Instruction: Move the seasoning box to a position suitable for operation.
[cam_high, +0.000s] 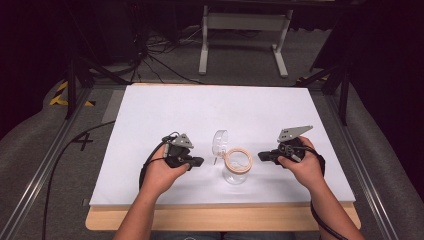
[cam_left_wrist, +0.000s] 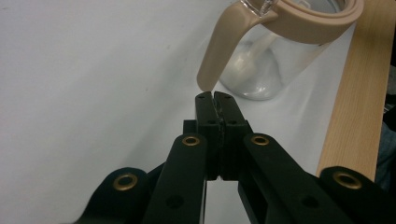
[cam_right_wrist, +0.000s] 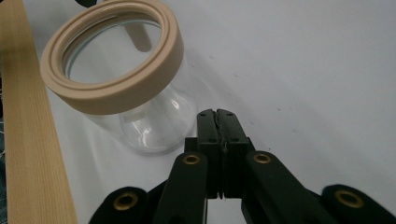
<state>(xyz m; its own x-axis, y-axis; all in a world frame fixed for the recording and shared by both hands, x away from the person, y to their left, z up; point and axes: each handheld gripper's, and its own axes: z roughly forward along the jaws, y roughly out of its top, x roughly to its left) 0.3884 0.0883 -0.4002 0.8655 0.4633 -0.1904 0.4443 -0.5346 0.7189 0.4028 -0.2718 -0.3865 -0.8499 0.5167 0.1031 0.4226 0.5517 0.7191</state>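
A clear glass jar (cam_high: 235, 172) with a beige ring around its mouth stands open on the white tabletop (cam_high: 210, 110), near the front middle. Its clear lid (cam_high: 219, 142) is tipped up behind it. My left gripper (cam_high: 200, 161) rests just left of the jar, jaws shut and empty. In the left gripper view my left gripper (cam_left_wrist: 215, 95) sits just short of a beige tab (cam_left_wrist: 223, 44) hanging from the jar's ring (cam_left_wrist: 313, 25). My right gripper (cam_high: 260, 157) lies just right of the jar, shut on nothing. The right gripper view puts the jar (cam_right_wrist: 140, 126) to the left of my right gripper (cam_right_wrist: 217, 112).
A wooden strip (cam_high: 225, 217) runs along the table's front edge under the white sheet. Metal rails flank the table on both sides. Beyond the far edge stand a white frame (cam_high: 245, 22) and loose cables (cam_high: 160, 50) on the grey floor.
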